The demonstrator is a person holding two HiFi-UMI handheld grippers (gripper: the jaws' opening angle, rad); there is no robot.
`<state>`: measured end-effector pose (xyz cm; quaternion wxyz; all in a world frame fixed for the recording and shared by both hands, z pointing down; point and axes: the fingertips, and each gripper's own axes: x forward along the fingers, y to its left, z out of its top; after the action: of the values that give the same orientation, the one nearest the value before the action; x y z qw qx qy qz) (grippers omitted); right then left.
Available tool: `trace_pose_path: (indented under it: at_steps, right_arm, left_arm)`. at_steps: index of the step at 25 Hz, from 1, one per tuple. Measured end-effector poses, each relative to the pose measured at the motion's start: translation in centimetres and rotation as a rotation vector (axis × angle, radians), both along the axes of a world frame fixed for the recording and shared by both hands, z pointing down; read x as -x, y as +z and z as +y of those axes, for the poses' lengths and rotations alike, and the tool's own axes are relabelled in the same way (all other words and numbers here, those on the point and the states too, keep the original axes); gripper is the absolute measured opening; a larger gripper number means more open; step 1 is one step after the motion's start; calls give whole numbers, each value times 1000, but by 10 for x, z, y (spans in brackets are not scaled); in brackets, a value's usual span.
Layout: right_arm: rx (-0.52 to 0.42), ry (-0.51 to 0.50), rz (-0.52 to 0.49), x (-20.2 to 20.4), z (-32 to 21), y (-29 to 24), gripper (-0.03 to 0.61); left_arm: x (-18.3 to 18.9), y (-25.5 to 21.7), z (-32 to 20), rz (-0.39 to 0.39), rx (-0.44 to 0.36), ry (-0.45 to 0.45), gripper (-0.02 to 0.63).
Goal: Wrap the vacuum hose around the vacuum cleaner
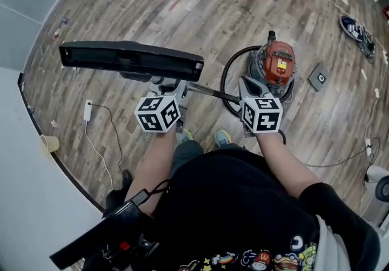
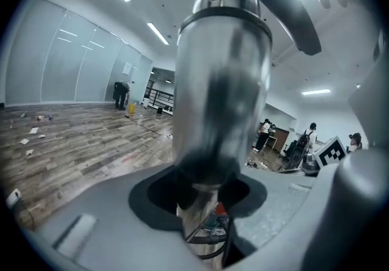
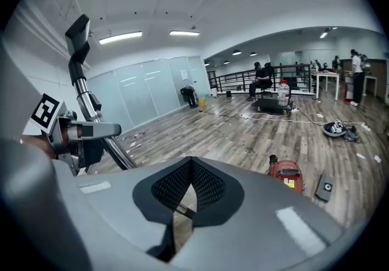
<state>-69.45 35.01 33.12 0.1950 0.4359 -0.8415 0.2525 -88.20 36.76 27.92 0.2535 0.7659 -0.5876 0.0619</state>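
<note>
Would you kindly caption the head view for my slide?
Left tool clamps the wand, nozzle raised; orange vacuum cleaner sits nearby.

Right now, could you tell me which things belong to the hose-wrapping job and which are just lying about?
Job: vacuum, hose, wand, floor head.
Lying about: cup, white plug, grey box, shoe.

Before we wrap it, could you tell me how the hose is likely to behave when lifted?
Probably floppy yet springy: the hose lies in a loose curve by the vacuum, so coils may spring open. Pulling it may well drag the vacuum, which sits on smooth floor. The rigid tube, clamped in the left gripper, should steer its end.
</note>
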Motion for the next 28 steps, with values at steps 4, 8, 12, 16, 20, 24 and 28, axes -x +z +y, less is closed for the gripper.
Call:
trace_pose_path:
  at_steps: [4, 8, 12, 16, 20, 24, 28]
  right_arm:
    - [-6, 136, 21, 24, -32, 8, 21]
    - [-39, 300, 22, 50, -42, 11, 22]
    - [-85, 487, 26, 81, -67, -13, 21]
    - [-65, 597, 9, 104, -87, -8, 23]
    - [-47, 670, 3, 105, -124, 3, 21]
    - [-44, 736, -6, 86, -177, 13, 21]
    - [-44, 836, 3, 59, -223, 19, 21]
  left_arm:
    - [28, 14, -53, 15, 0, 141, 155]
    - [64, 24, -83, -4, 3, 290, 155]
    - [101, 9, -146, -9, 10, 472, 155]
    - [113, 10, -199, -7, 20, 567, 155]
    - [102, 13, -248, -14, 24, 674, 155]
    - [80, 19, -307, -31, 23, 787, 154]
    - [47, 20, -361, -43, -8, 971, 153]
